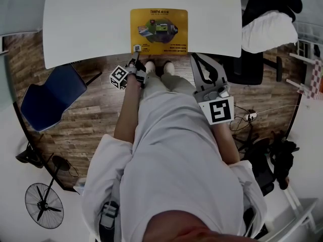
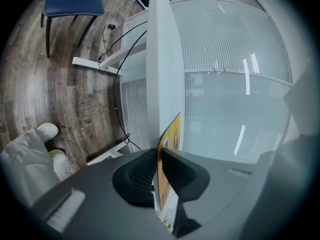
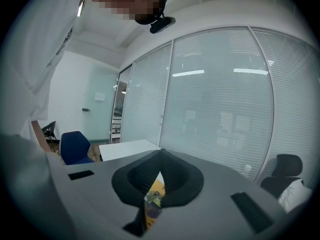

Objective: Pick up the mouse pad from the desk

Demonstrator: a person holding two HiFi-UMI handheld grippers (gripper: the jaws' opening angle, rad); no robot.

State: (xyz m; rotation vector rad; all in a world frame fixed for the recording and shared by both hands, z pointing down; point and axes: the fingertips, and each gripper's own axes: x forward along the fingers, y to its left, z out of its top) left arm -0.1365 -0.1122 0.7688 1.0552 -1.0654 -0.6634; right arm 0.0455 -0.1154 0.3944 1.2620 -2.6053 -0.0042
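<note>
1. As the yellow mouse pad [image 1: 159, 32] lies on the white desk [image 1: 86, 24], my left gripper [image 2: 160, 153] is clamped on its near corner, the sheet edge-on between the jaws.
2. My right gripper [image 3: 160, 156], just right of the pad, holds nothing, its tips together.
3. A blue chair [image 1: 48, 97] stands well left of the left jaws; nothing blocks them.

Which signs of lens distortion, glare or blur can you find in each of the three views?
Head view: fisheye bows the white desk and darkens the corners. Left gripper view: bright streaks glare on the glass wall; the mouse pad near the lens looks soft. Right gripper view: ceiling lights reflect in the glass partition.
</note>
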